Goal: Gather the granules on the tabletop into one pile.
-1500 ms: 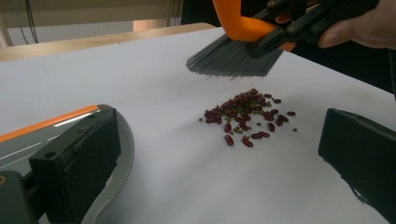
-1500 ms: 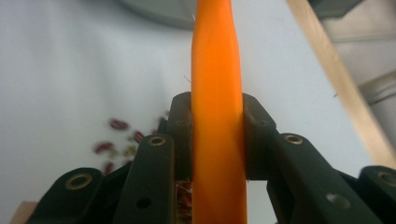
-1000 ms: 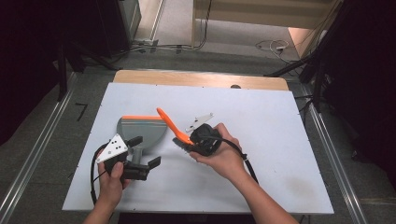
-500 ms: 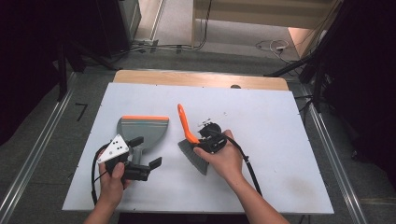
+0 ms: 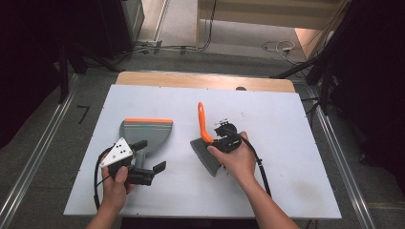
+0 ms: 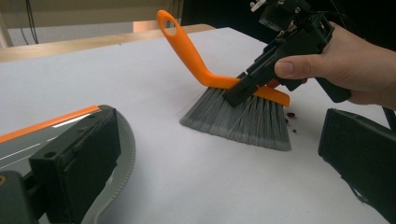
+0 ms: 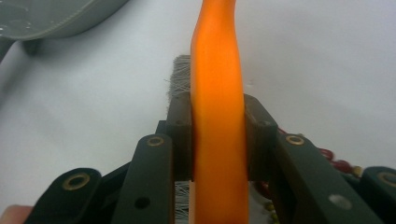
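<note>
Currently noted:
Right gripper (image 5: 216, 141): jaws pinching brush (image 5: 204, 143) handle, bristles touching table (image 5: 286, 119).
Left gripper (image 5: 148, 164): jaws standing spread, dustpan (image 5: 145, 134) just ahead.
Crumbs (image 6: 290, 120): lying beside bristles.

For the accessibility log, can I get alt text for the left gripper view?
A hand holds a gripper clamped on an orange-handled brush, whose grey bristles rest on a white table. A grey dustpan sits at left behind this gripper's own jaw.

orange-handled grey brush (image 5: 206, 143), orange-edged grey dustpan (image 5: 146, 133)
</note>
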Available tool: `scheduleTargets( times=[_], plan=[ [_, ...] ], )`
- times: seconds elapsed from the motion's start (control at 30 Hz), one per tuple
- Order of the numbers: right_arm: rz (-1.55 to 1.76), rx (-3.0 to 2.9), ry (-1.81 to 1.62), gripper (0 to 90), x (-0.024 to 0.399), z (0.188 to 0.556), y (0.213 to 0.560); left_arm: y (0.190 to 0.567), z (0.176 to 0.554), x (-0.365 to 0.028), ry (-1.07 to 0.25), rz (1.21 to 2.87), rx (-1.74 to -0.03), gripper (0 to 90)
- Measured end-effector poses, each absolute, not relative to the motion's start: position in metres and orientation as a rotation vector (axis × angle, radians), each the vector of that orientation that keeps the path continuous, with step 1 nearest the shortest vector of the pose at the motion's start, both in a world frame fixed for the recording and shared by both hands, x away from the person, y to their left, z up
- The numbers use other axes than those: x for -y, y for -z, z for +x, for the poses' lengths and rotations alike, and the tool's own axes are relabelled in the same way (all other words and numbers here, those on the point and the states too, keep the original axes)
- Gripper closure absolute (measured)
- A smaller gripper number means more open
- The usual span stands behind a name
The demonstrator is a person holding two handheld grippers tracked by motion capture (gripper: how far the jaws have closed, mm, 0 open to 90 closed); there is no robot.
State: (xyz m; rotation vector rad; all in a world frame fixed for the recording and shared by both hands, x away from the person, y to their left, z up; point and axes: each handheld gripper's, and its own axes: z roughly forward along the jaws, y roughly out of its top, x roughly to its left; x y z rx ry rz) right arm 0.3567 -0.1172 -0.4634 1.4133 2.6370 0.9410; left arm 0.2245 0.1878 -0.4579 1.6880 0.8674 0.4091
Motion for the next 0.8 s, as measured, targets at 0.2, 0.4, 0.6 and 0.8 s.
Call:
scheduleTargets(
  times=[0.2, 0.4, 0.6, 0.8],
  plan=[
    [1.466, -2.588, -0.928, 67.7, 0.132, 0.361, 0.462, 0.458, 0.224, -0.187, -0.409, 1.693, -0.866, 0.0],
    [1.516, -2.554, -0.936, 67.6, 0.148, 0.364, 0.463, 0.458, 0.225, -0.187, -0.407, 1.694, -0.867, 0.0],
    [1.549, -2.528, -0.934, 67.5, 0.159, 0.368, 0.464, 0.458, 0.224, -0.186, -0.406, 1.697, -0.864, 0.0],
    [1.568, -2.508, -0.937, 67.4, 0.166, 0.369, 0.464, 0.458, 0.224, -0.185, -0.406, 1.699, -0.863, 0.0]
  ],
)
